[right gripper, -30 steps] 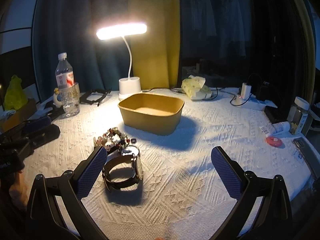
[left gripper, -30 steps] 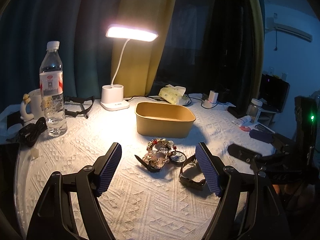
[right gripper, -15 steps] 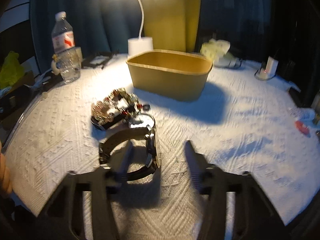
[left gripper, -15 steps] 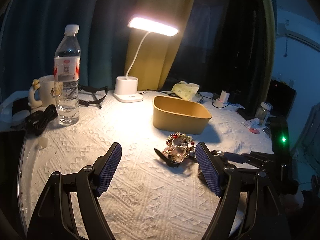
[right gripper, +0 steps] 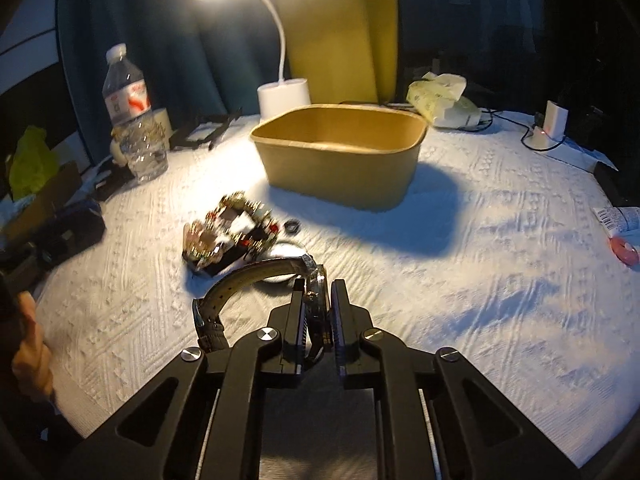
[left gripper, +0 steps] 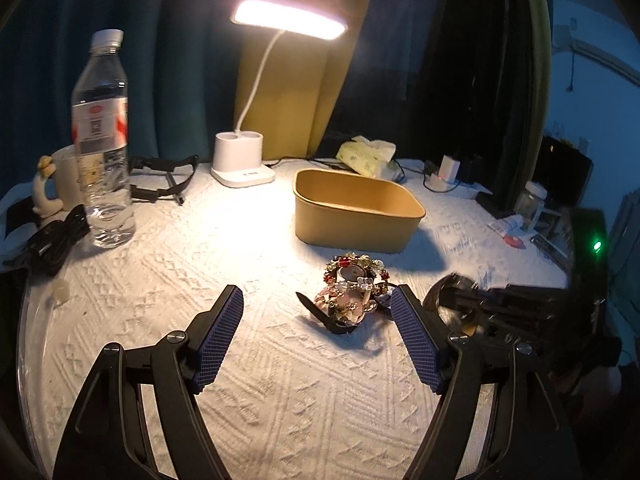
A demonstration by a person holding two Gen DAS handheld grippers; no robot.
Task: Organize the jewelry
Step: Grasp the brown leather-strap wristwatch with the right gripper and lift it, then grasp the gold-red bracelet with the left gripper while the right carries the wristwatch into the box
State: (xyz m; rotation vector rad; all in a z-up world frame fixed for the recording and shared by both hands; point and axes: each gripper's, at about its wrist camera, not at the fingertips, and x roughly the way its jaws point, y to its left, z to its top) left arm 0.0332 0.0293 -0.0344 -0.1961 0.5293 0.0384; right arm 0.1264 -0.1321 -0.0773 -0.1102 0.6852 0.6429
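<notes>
**Ana:** Leather and steel between the pads. The right gripper [right gripper: 317,300] has just been closing, and it now pinches the wristwatch [right gripper: 256,280] by its case, with the strap looping out to the left just above the cloth.

**Ben:** And the other one?

**Ana:** The left gripper [left gripper: 316,336] hangs spread wide and empty, with the beaded jewelry pile [left gripper: 352,292] lying on the cloth just ahead of its right finger.

**Ben:** What could spoil it from here?

**Ana:** My guess is that the grip is narrow and sits on the edge of the case, so the watch could swivel or slip out on the way up. The loose strap might also drag across the pile and pull beads along. The small round watch [right gripper: 286,254] lies right under the strap, so it could get nudged too.

**Ben:** Where should it go?

**Ana:** Probably into the tan box [right gripper: 340,152] beyond the pile, which looks empty. The strap could catch on its rim if the carry is low.

**Ben:** And the surroundings?

**Ana:** A white textured tablecloth [right gripper: 460,320] lit by a white desk lamp [left gripper: 244,160]. A water bottle [left gripper: 102,140] and a mug stand at the left, a tissue pack and a charger sit behind the box, and dark blue and yellow curtains hang at the back.
</notes>
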